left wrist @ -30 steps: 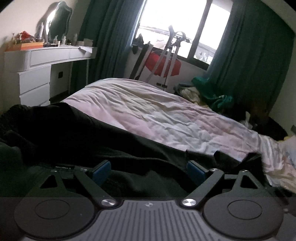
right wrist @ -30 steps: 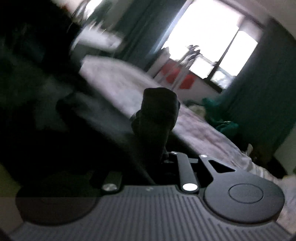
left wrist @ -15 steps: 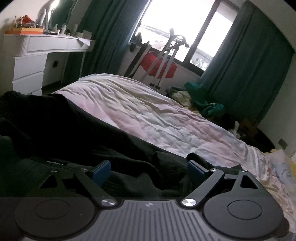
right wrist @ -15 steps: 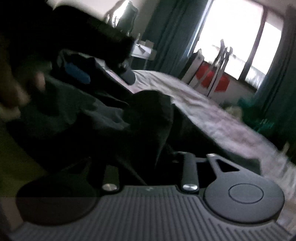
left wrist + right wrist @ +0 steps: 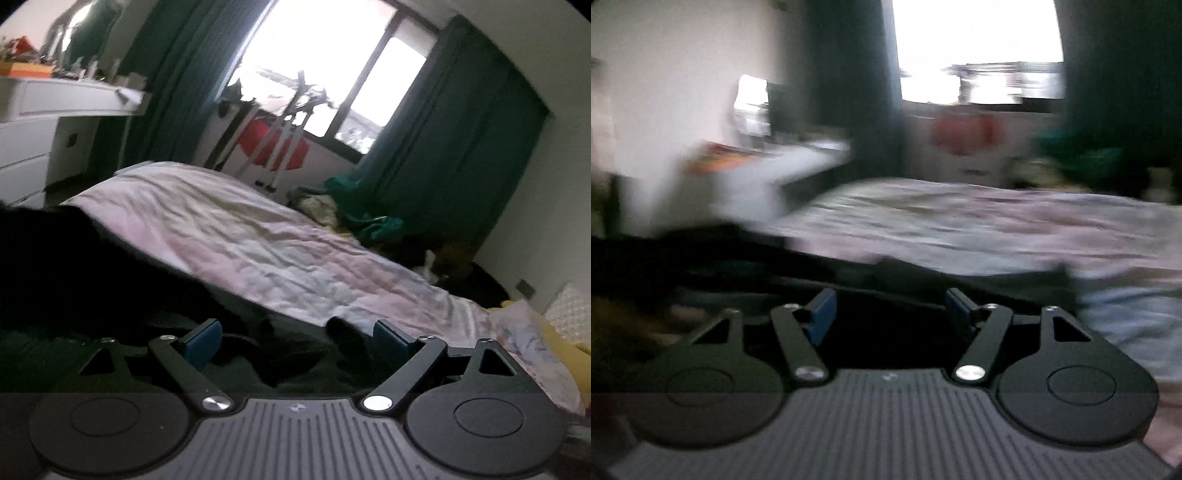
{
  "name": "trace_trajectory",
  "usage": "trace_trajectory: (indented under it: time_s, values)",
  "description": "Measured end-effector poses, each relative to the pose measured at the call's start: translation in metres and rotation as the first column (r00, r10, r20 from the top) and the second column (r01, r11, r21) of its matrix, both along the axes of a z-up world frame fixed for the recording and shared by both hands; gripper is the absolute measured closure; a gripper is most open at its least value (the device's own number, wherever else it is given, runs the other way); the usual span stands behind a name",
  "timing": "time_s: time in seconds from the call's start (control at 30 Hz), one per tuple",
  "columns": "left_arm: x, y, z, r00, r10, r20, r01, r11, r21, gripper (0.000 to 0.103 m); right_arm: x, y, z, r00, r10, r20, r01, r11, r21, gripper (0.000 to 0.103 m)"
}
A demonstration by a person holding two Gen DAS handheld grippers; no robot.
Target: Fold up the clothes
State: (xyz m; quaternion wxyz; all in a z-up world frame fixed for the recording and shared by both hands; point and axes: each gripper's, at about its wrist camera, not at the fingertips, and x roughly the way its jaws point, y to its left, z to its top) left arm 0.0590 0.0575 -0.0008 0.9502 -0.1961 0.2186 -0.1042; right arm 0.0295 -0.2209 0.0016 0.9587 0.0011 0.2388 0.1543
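Note:
A black garment [image 5: 110, 288] lies spread over the near side of a bed with a pale pink sheet [image 5: 280, 251]. My left gripper [image 5: 295, 343] is open just above the garment's rumpled edge, holding nothing. In the blurred right wrist view my right gripper [image 5: 890, 314] is open and empty, low over the same black garment [image 5: 738, 266]. The pink sheet [image 5: 960, 221] stretches beyond it.
A white dresser [image 5: 48, 122] stands at the left wall. A window with dark green curtains [image 5: 443, 147] is at the back, with a folding rack [image 5: 288, 133] and red cloth before it. A heap of green clothes [image 5: 362, 214] lies beyond the bed. A yellow item [image 5: 565, 339] is at the right.
My right gripper has let go of the black cloth and opened, and it swings fast, blurring its view. My left gripper stays open and has tilted slightly.

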Motion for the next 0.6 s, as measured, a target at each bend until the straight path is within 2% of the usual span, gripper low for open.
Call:
trace_trajectory:
  time_s: [0.03,0.1,0.13,0.2,0.33,0.37,0.43,0.47,0.5,0.6]
  values:
    - [0.002,-0.003,0.001,1.0,-0.016,0.006,0.016,1.0,0.006,0.013,0.008,-0.001,-0.008,0.998,-0.05,-0.041,0.049,0.998,-0.026,0.033]
    - [0.01,-0.01,0.005,0.999,-0.042,-0.003,0.042,0.998,0.039,0.016,0.027,-0.003,-0.032,0.978,-0.075,-0.195,0.068,0.997,-0.04,0.033]
    - [0.017,-0.014,0.008,0.999,-0.051,-0.012,0.052,0.997,0.059,0.016,0.032,-0.003,-0.04,0.968,-0.079,-0.237,0.068,0.996,-0.052,0.033]
    - [0.034,-0.02,0.015,0.997,-0.07,-0.041,0.073,0.993,0.092,0.017,0.029,0.001,-0.045,0.97,-0.064,-0.237,0.044,0.995,-0.088,0.033]
    - [0.075,-0.029,0.018,0.982,-0.125,-0.143,0.137,0.987,0.079,0.023,0.029,-0.004,-0.047,0.965,-0.04,-0.26,0.022,0.997,-0.075,0.032]
    - [0.086,-0.032,0.015,0.974,-0.134,-0.185,0.149,0.986,0.07,0.025,0.032,-0.006,-0.048,0.965,-0.037,-0.258,0.02,0.997,-0.068,0.032]
    - [0.111,-0.038,0.006,0.941,-0.16,-0.298,0.177,0.984,0.03,0.025,0.035,-0.008,-0.049,0.967,-0.034,-0.253,0.019,0.998,-0.061,0.032]
    - [0.121,-0.041,0.0,0.924,-0.163,-0.346,0.177,0.984,0.007,0.028,0.036,-0.009,-0.049,0.968,-0.032,-0.25,0.017,0.998,-0.06,0.032]
    - [0.129,-0.043,-0.005,0.91,-0.164,-0.38,0.172,0.985,-0.013,0.033,0.035,-0.01,-0.049,0.968,-0.03,-0.247,0.016,0.998,-0.057,0.032]
    - [0.142,-0.045,-0.012,0.894,-0.16,-0.42,0.142,0.987,-0.074,0.04,0.03,-0.011,-0.05,0.971,-0.027,-0.239,0.018,0.999,-0.037,0.031]
